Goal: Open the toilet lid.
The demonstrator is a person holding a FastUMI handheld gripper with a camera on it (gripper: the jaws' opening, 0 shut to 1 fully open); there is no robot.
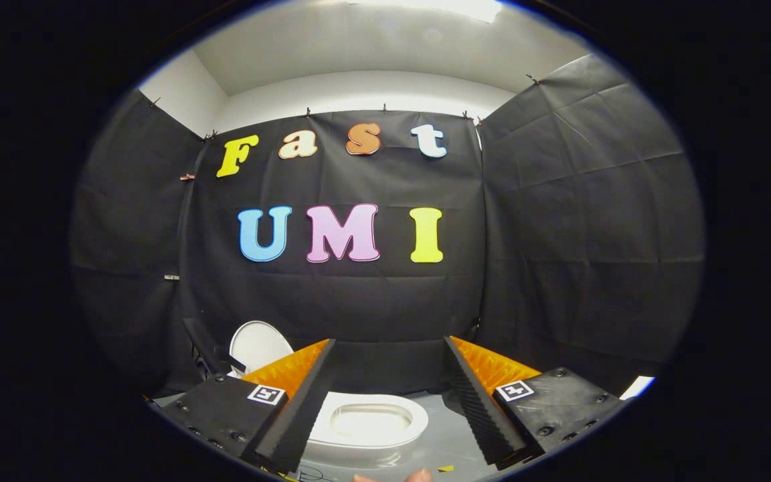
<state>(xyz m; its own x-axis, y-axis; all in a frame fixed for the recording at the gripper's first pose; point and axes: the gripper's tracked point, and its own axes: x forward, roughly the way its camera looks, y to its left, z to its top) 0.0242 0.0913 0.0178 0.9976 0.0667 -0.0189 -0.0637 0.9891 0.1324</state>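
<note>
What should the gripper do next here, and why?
Probably just draw back. The toilet lid appears to stand raised beyond the left finger, the toilet bowl lies uncovered, and the open gripper holds nothing.

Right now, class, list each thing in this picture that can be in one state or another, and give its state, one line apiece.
toilet lid: raised, standing upright off the bowl.
toilet bowl: uncovered, its hollow showing between the fingers.
gripper: open, fingers spread wide, pressing on nothing.
</note>
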